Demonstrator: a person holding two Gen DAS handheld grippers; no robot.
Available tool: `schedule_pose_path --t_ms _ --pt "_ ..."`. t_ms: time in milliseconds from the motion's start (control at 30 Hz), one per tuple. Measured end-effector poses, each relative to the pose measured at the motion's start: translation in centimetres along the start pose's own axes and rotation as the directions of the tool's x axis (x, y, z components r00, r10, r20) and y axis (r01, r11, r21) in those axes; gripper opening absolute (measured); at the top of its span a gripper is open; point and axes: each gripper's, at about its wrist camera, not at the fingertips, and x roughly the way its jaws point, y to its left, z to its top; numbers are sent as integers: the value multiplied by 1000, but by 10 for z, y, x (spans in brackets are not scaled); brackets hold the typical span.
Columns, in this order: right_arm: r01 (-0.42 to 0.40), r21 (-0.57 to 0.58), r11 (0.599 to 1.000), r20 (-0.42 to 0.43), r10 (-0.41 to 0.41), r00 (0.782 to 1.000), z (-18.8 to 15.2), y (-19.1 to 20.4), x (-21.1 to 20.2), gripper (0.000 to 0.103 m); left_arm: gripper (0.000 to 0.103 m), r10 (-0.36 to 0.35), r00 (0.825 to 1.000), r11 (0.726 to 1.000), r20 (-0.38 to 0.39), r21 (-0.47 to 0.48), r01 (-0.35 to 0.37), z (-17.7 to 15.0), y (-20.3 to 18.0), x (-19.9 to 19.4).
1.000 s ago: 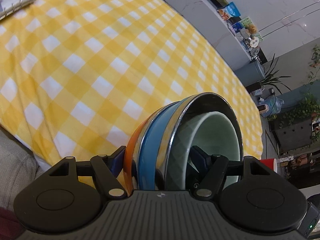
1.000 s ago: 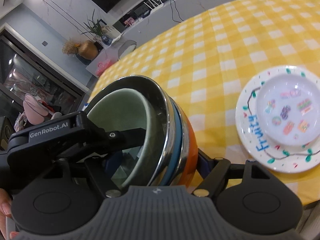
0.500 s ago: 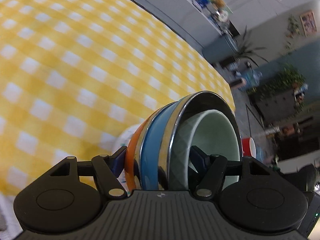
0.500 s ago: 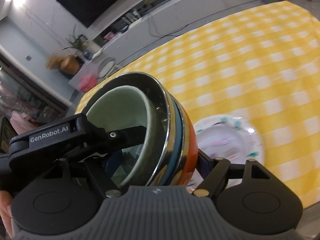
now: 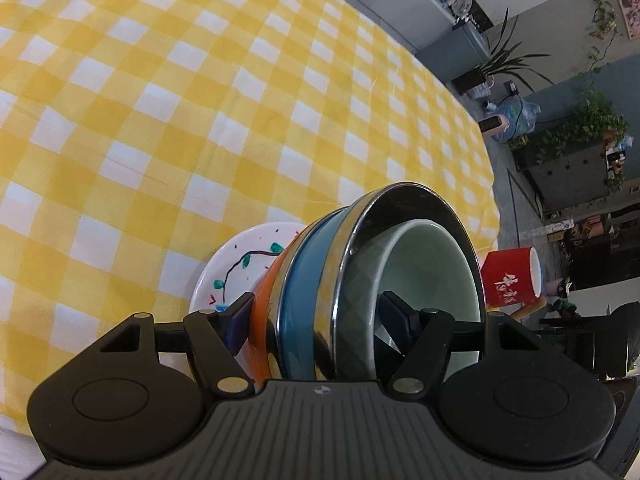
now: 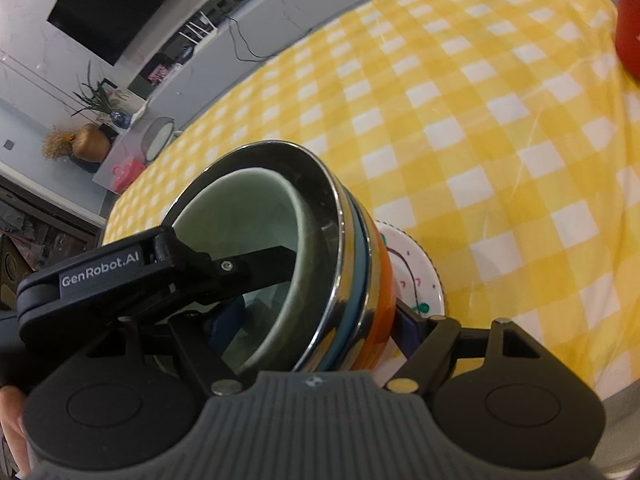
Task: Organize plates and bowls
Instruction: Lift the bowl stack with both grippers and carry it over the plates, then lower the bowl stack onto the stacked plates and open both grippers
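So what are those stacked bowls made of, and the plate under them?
The shiny bowl looks like polished steel: it mirrors the room. The pale green bowl inside looks like glazed ceramic, glossy. The painted plate looks ceramic too, though plastic is possible.

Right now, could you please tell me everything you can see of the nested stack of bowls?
The stack of bowls is four deep: a pale green glazed bowl innermost, then a shiny steel one, a blue one and an orange one outermost. It is tipped on its side, mouth facing sideways. The left hand-held gripper and right hand-held gripper both clamp it, one finger inside the green bowl, one against the orange base. It hangs over a painted white plate on the yellow checked cloth.
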Motion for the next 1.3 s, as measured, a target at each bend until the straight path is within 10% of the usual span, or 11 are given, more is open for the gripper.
schedule_pose_path --t_ms 1033,1300 --pt "87 -47 995 19 -86 996 3 12 3 69 75 51 998 998 -48 32 -50 7 -1 -8" --pt "149 -63 987 85 -144 986 2 16 -4 66 69 143 987 981 73 124 -151 11 -17 -42"
